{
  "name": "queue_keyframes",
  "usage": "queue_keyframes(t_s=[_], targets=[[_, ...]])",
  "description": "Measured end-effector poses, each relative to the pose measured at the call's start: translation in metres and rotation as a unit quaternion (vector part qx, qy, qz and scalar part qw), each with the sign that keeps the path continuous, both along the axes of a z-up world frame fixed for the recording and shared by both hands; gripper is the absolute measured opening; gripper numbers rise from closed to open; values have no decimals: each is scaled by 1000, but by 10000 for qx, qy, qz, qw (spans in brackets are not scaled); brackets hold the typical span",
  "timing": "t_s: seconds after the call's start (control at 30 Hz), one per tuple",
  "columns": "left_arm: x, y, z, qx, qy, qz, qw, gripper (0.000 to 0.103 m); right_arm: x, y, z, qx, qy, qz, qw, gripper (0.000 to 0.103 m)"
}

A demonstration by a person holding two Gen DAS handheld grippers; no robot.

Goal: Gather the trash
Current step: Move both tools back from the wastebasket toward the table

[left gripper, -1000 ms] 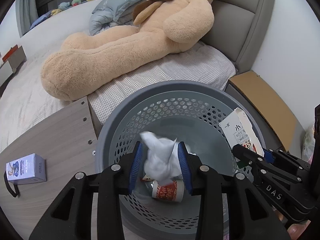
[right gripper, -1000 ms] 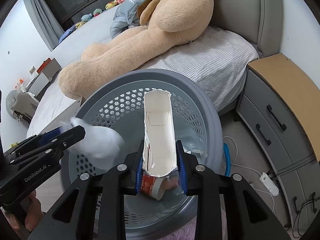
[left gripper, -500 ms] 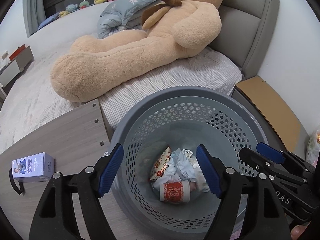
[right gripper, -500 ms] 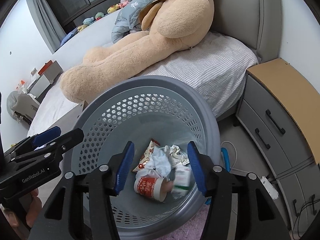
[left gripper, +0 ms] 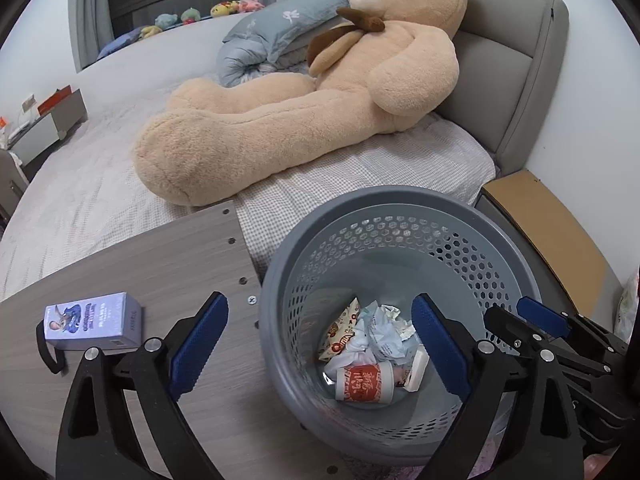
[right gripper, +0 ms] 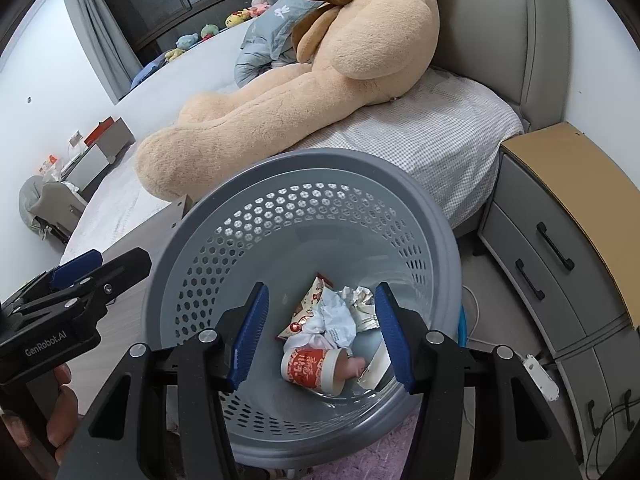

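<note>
Plush tan fur fills the bed (left gripper: 100, 184) in both views, where a big teddy bear (left gripper: 320, 112) sprawls toward the headboard; below it the grey perforated bin (left gripper: 404, 204) stands on the floor, against the edge of the wooden table (left gripper: 140, 264). At the bin's bottom lies the trash (right gripper: 332, 320): crumpled white paper, snack wrappers, a flattened carton and a red-printed paper cup (right gripper: 308, 368) on its side. The left gripper (left gripper: 320, 344) hangs released, its jaws having just been opening, with nothing between them; one blue pad sits over the table's right edge, the other over the bin's mouth. The right gripper (right gripper: 320, 336) is also let go, jaws parted and empty above the bin, having opened within the last second. I judge this drop finished, with more to fetch. The risk is a gripper clipping the light bin's rim as it pulls away and tipping it, spilling the trash. Only the left view shows the table top with a small purple box (left gripper: 94, 320) near its left edge, possibly the next item. Only the right view shows the nightstand's drawers (right gripper: 552, 264), floor cables and a power strip (right gripper: 540, 376), and the fingers of the person's hand (right gripper: 60, 412) on the left tool.
</note>
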State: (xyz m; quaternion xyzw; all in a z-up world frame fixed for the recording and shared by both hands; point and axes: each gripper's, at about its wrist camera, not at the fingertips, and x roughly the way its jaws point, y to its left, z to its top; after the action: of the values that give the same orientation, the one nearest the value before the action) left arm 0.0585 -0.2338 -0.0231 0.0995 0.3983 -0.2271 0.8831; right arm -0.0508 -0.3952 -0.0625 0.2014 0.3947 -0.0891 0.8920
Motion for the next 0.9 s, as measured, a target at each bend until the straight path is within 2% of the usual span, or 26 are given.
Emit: queue_keyframes(t_s=[0.4,0.9], targets=[[-9,44,13,-120,-175,309,9993,94,-3,33,10,-109,-113,276,9995,59],[-9,118,12,-250,-212,793,9963,94,21,97,22,-283,-213,767,9964,62]])
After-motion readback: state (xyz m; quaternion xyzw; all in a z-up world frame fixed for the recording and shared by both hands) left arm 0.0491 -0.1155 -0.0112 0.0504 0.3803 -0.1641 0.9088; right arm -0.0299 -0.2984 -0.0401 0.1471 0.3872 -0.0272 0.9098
